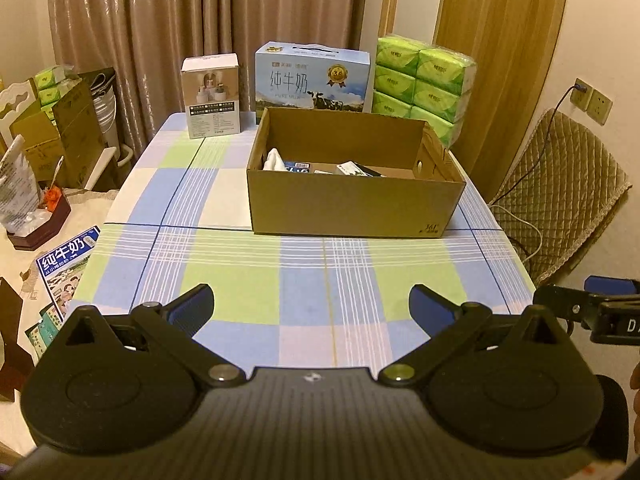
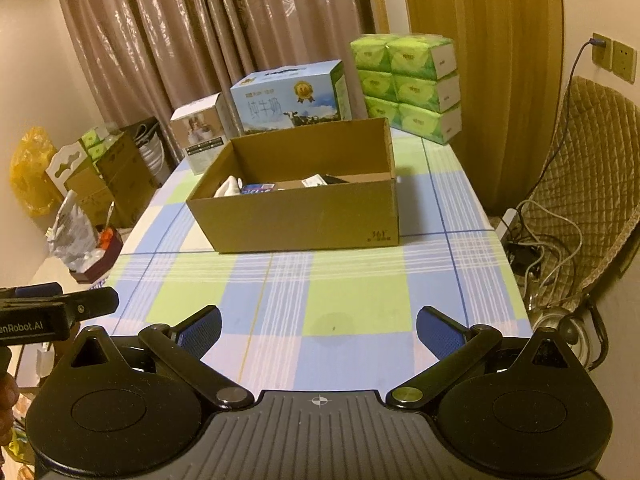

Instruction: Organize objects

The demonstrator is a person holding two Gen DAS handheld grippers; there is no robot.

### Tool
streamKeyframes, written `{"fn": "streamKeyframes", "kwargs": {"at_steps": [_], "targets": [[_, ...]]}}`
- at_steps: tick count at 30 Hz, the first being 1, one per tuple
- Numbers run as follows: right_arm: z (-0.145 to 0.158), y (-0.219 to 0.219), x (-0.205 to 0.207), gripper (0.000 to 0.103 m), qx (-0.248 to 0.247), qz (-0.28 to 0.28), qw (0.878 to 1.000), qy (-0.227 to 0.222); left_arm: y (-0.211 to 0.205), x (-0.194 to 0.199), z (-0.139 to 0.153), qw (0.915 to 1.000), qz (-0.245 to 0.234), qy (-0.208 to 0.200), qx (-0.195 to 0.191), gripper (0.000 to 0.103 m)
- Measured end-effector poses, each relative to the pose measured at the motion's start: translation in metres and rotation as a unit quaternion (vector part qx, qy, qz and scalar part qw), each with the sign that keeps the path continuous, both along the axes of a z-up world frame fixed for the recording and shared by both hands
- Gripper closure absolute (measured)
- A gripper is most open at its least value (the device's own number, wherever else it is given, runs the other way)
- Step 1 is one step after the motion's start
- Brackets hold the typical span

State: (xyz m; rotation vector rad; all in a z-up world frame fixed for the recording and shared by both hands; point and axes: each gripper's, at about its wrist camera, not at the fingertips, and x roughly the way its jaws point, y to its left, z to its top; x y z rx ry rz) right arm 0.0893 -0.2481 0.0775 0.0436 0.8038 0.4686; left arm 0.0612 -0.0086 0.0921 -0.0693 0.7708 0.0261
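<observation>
At the bottom of the left wrist view the left gripper (image 1: pixel 311 308) is spread wide with nothing between its blue pads; the right gripper (image 2: pixel 318 330), low in the right wrist view, is equally wide and empty. Both hover over the near end of the table (image 1: pixel 280 288), whose checked cloth is bare in the lower half of each frame.

In the middle of the frame stands the cardboard box (image 1: pixel 352 204), open-topped and resting flat on the cloth. It looks light but bulky, with thin corrugated walls that would flex if pinched hard. The top rim of the near wall, or the side wall with the oval hand-hole at centre right, seems the best place to grip; the smooth face would likely slip.

Inside, only partly visible over the rim, lie a white soft-looking item (image 1: pixel 274 160), probably light and crushable, and some small flat packets (image 1: pixel 354 169), likely stiff and light, best taken by an edge.

Toward the upper centre, behind the box, stand a small white carton (image 1: pixel 211 94), a blue milk carton (image 1: pixel 312 80) with a top handle, probably heavy, and stacked green tissue packs (image 1: pixel 420 88), soft and slippery in film.
</observation>
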Motion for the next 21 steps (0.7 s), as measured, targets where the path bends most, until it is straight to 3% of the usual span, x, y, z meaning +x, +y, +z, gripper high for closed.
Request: {"fn": "streamKeyframes", "kwargs": {"at_steps": [21], "targets": [[0.0004,-0.0009,-0.0017,0.002,-0.008,-0.002,1.000,-0.009,-0.0074,-0.0031,-0.0044,1.0000,0.001,0.003,-0.003,0.001]]}}
